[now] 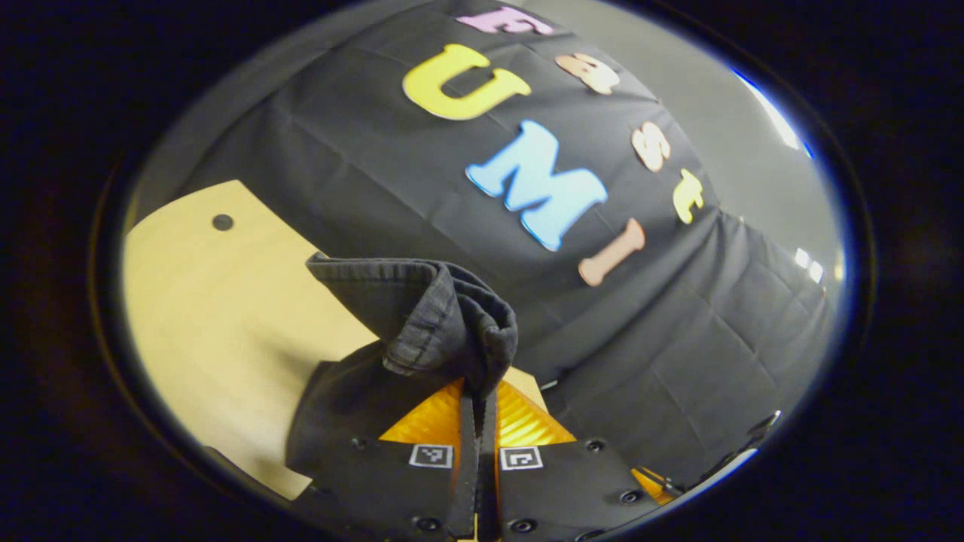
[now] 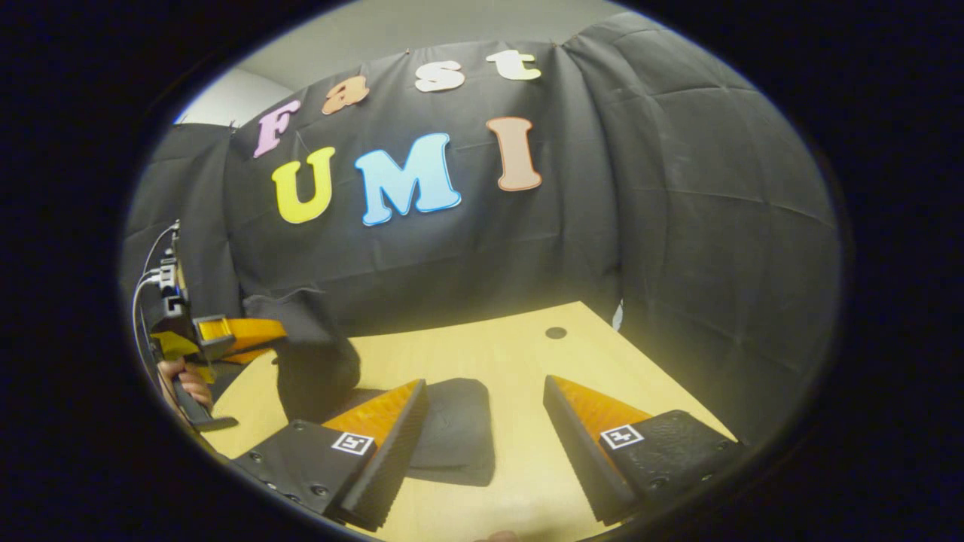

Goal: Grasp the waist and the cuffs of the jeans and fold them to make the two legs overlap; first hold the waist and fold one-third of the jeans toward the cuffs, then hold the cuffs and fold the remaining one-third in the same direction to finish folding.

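Observation:
In the left gripper view, my left gripper [image 1: 479, 388] is shut on a bunched edge of the dark jeans [image 1: 429, 316], which rise above the fingers with a stitched hem curling left. The rest of the cloth hangs down over the left finger onto the wooden table [image 1: 218, 316]. In the right gripper view, my right gripper [image 2: 486, 388] is open above the table [image 2: 527, 354], nothing between its fingers. A flat dark part of the jeans [image 2: 456, 429] lies just beyond and between them. At far left the left gripper [image 2: 248, 331] holds a lifted fold of the jeans [image 2: 316, 354].
A person's hand [image 2: 188, 380] grips the left gripper's handle, with cables running above it. A small dark hole [image 2: 556, 332] marks the table near its far right corner. The black booth wall stands close behind the table's far edge.

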A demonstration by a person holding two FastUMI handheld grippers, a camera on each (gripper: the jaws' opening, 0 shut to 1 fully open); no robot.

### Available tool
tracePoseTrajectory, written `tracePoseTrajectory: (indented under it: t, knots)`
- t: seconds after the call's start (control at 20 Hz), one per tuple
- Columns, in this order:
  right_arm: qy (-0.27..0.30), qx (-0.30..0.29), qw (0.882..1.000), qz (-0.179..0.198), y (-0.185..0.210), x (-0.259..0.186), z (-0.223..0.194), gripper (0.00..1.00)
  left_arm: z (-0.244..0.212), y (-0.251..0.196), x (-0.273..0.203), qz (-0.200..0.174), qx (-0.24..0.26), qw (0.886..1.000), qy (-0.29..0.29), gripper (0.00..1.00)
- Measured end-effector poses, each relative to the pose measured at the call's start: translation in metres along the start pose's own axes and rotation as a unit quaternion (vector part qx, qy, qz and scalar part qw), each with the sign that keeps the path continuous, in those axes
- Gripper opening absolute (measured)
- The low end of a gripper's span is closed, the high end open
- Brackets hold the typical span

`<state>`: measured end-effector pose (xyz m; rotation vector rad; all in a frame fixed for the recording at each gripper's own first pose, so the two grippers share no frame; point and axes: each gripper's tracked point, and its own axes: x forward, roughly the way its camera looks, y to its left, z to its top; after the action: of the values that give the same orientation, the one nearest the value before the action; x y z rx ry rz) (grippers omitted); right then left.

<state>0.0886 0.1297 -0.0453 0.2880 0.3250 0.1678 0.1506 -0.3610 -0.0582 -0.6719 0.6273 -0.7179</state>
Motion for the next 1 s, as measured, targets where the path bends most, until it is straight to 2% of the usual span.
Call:
tracePoseTrajectory:
  t: [0.15, 0.2, 0.25, 0.35, 0.65, 0.8, 0.9, 1.0]
  knots:
    - [0.009, 0.010, 1.000, 0.003, -0.011, -0.003, -0.008, 0.93, -0.099, -0.014, 0.049, 0.025, 0.087, 0.992, 0.084, 0.09]
    - [0.011, 0.009, 1.000, 0.004, -0.014, -0.004, -0.011, 0.89, -0.121, -0.010, 0.062, 0.033, 0.112, 0.988, 0.104, 0.09]
    - [0.014, 0.006, 1.000, 0.006, -0.017, -0.006, -0.013, 0.95, -0.134, -0.006, 0.071, 0.043, 0.136, 0.983, 0.116, 0.09]
    - [0.017, 0.002, 1.000, 0.011, -0.023, -0.007, -0.016, 0.95, -0.155, -0.002, 0.076, 0.056, 0.163, 0.977, 0.125, 0.09]
    - [0.023, 0.001, 0.999, 0.043, -0.029, -0.006, -0.022, 0.95, -0.172, 0.006, 0.079, 0.089, 0.140, 0.980, 0.112, 0.09]
    - [0.018, -0.006, 0.998, 0.061, -0.031, -0.007, -0.020, 0.95, -0.176, 0.006, 0.076, 0.098, 0.149, 0.979, 0.099, 0.12]
    - [0.017, -0.011, 0.997, 0.072, -0.032, -0.008, -0.020, 0.95, -0.178, -0.002, 0.071, 0.098, 0.158, 0.979, 0.089, 0.20]
    - [0.017, -0.013, 0.997, 0.080, -0.034, -0.011, -0.020, 0.95, -0.173, -0.008, 0.065, 0.107, 0.169, 0.977, 0.073, 0.35]
